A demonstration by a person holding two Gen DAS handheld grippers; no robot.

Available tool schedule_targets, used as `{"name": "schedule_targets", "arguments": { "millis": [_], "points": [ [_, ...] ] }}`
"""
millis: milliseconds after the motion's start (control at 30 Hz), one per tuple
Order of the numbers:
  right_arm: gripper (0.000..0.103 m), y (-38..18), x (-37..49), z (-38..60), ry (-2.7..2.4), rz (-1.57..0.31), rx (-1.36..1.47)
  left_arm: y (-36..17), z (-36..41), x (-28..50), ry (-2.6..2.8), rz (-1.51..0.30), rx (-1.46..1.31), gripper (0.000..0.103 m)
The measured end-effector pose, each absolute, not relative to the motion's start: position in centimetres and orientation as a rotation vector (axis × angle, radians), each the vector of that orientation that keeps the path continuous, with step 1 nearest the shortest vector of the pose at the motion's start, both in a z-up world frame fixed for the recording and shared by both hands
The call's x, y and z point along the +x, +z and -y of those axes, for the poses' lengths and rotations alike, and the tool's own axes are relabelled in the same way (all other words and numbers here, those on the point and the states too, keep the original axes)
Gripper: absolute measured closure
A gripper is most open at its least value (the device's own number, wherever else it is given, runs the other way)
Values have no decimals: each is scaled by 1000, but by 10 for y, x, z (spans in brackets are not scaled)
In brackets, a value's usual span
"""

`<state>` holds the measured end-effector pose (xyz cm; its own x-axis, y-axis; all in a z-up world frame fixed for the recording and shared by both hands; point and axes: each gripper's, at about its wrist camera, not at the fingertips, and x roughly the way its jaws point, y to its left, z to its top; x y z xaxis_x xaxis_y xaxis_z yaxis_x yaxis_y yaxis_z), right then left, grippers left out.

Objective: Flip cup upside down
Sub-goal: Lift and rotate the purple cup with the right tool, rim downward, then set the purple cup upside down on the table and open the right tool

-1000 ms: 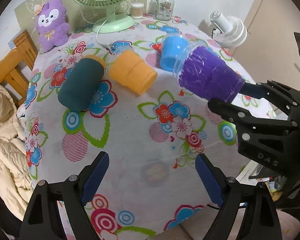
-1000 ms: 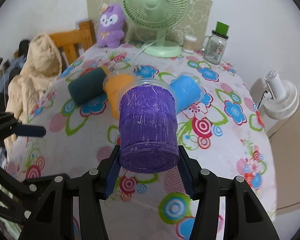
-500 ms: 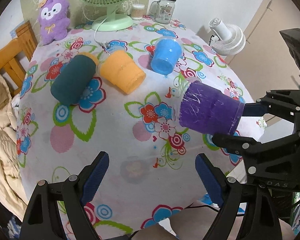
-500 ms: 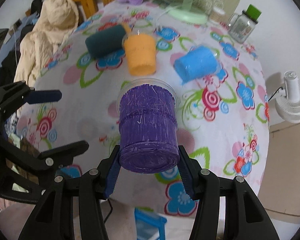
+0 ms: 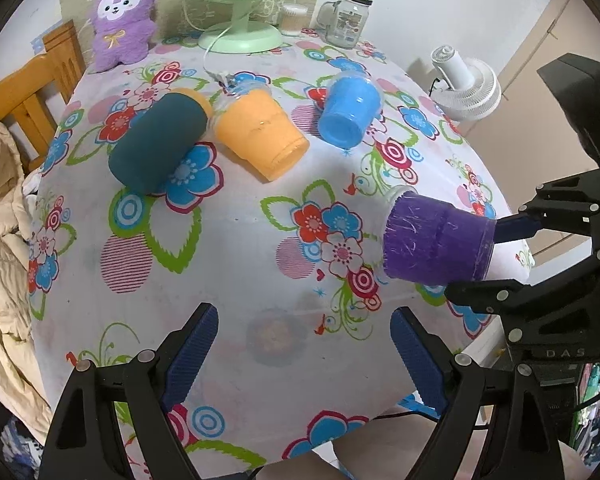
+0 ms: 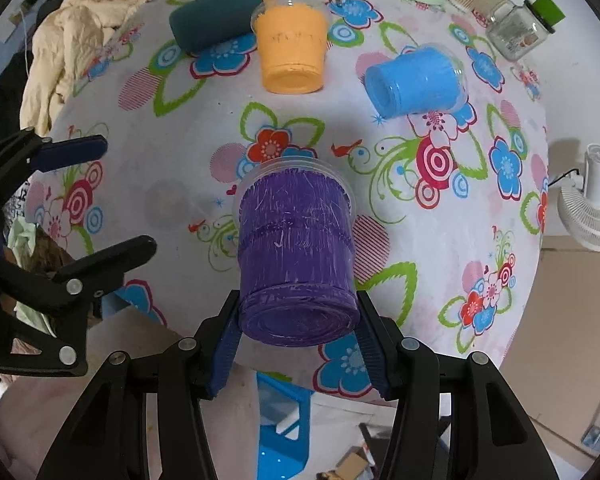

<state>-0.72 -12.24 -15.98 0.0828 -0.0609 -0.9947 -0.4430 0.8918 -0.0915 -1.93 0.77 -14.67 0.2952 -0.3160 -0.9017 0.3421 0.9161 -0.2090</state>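
Observation:
My right gripper (image 6: pixel 298 320) is shut on a purple cup (image 6: pixel 296 256), gripping it near its base. The cup's clear rim points down toward the flowered tablecloth (image 6: pixel 188 160); I cannot tell whether it touches. In the left wrist view the purple cup (image 5: pixel 436 240) hangs at the right, over the table's front right part, held by the right gripper (image 5: pixel 488 256). My left gripper (image 5: pixel 304 352) is open and empty above the table's front edge. It also shows in the right wrist view (image 6: pixel 96 196) at the left.
Three cups lie on their sides further back: dark teal (image 5: pixel 156 144), orange (image 5: pixel 260 136) and blue (image 5: pixel 350 110). Behind them stand a green fan (image 5: pixel 240 36), a glass jar (image 5: pixel 346 20) and a purple plush toy (image 5: pixel 120 20). A wooden chair (image 5: pixel 28 88) is at the left, a white fan (image 5: pixel 466 84) at the right.
My right gripper has drawn the purple cup back toward the table's front right and tipped it so its rim faces down at the cloth. My left gripper stayed open, shifting slightly.

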Motion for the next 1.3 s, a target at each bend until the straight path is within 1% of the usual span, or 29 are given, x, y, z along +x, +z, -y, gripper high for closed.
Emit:
{"name": "schedule_targets", "arguments": {
  "millis": [333,533,567,633,667,733,800,1000,1167,1200,1267,1300],
  "points": [
    [46,-177,18,104,327,-1548,-454,-156,-18,-4,-423,-1215,-1,13],
    [44,-179,33,95,333,-1555,-478,-160,-27,8,-407,-1231,-36,13],
    [43,-179,35,94,337,-1556,-481,-161,-28,10,-406,-1234,-41,13],
    [30,-182,39,90,348,-1560,-492,-162,-30,13,-406,-1238,-47,13],
    [28,-182,40,89,353,-1555,-495,-162,-31,15,-404,-1241,-46,13],
    [24,-181,43,87,349,-1531,-512,-162,-32,17,-401,-1244,-51,13],
    [22,-178,44,88,340,-1507,-503,-160,-34,18,-404,-1241,-56,13],
    [20,-162,39,104,334,-1400,-326,-145,-26,17,-449,-1217,-4,13],
    [20,-145,22,120,302,-1236,-226,-127,-18,9,-486,-1184,33,13],
    [20,-142,19,124,288,-1206,-206,-124,-17,7,-489,-1176,39,11],
    [14,-136,11,134,255,-1157,-159,-117,-14,1,-483,-1162,60,9],
    [10,-134,8,139,239,-1141,-133,-114,-13,-1,-483,-1155,66,8]
  ]
}}
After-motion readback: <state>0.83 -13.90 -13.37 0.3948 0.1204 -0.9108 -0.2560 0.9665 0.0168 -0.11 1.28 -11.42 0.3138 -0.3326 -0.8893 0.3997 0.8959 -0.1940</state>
